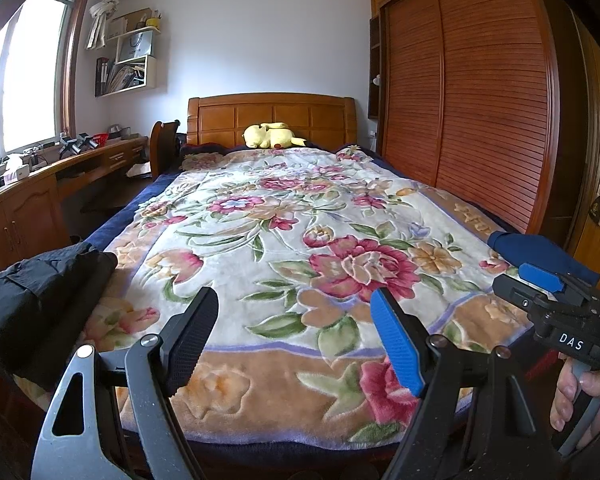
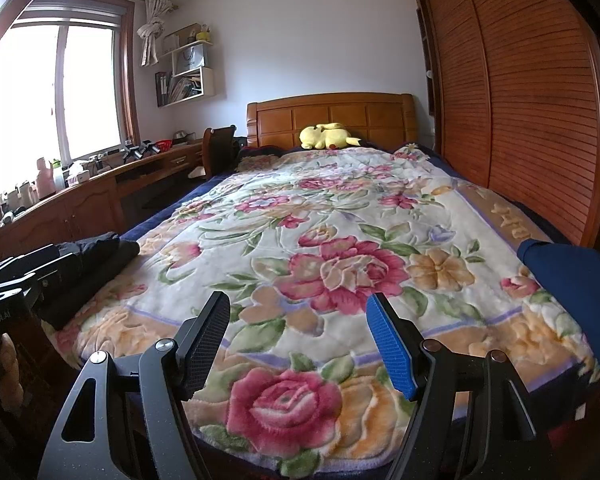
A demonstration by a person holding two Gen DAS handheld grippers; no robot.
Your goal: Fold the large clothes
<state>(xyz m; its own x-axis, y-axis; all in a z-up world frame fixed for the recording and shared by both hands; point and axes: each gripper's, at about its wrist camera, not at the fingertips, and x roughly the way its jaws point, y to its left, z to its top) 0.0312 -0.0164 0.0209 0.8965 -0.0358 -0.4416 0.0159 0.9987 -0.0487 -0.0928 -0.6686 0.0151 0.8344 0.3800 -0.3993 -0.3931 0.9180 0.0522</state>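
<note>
Holding: my left gripper and right gripper over the foot of the bed, jaws apart, nothing between them.
Bedcover: plush cream blanket with pink and orange flowers.
Black folded garment: on the blanket's near left corner.
Dark blue garment: on the near right edge.
Yellow plush toy: by the wooden headboard.
</note>
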